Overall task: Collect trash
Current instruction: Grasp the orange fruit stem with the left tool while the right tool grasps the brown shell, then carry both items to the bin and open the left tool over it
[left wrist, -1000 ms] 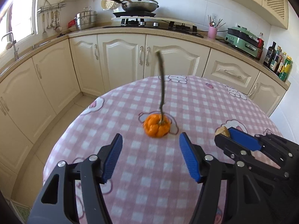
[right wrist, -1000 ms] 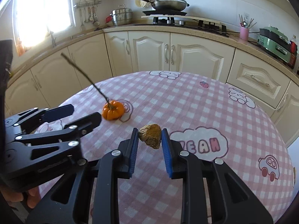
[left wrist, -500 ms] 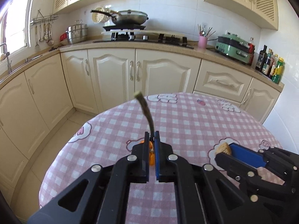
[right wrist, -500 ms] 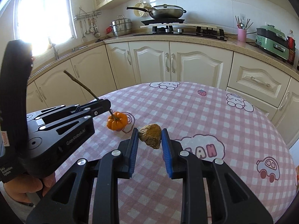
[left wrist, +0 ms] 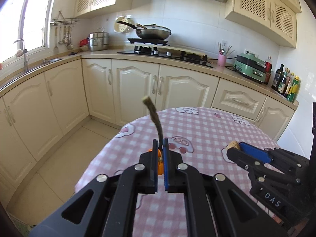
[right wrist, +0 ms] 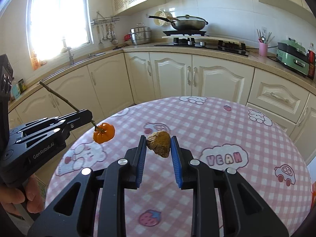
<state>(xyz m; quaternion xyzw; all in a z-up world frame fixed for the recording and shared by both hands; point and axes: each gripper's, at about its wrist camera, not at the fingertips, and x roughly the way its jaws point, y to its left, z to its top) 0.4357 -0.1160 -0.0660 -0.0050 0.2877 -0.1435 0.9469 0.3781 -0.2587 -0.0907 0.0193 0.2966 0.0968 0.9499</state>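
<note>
My left gripper (left wrist: 160,145) is shut on the long brown stem (left wrist: 156,118) of a small orange pumpkin (left wrist: 160,165), which hangs below the jaws, lifted off the table. In the right wrist view the left gripper (right wrist: 86,114) holds the stem (right wrist: 57,96) with the pumpkin (right wrist: 104,132) dangling over the table's left edge. My right gripper (right wrist: 158,145) is shut on a brown shrivelled lump (right wrist: 159,143) and holds it above the pink checked tablecloth (right wrist: 197,122). The right gripper (left wrist: 235,148) and the lump (left wrist: 233,144) also show in the left wrist view.
The round table (left wrist: 207,126) stands before cream kitchen cabinets (left wrist: 138,90). A hob with a pan (left wrist: 154,32), a pink utensil cup (left wrist: 222,59), a green appliance (left wrist: 250,67) and bottles (left wrist: 286,85) are on the counter. Tiled floor (left wrist: 59,158) lies to the left.
My left gripper closed on the pumpkin's stem and lifted the pumpkin off the table, moving up and left. My right gripper kept hold of the brown lump and rose slightly.
</note>
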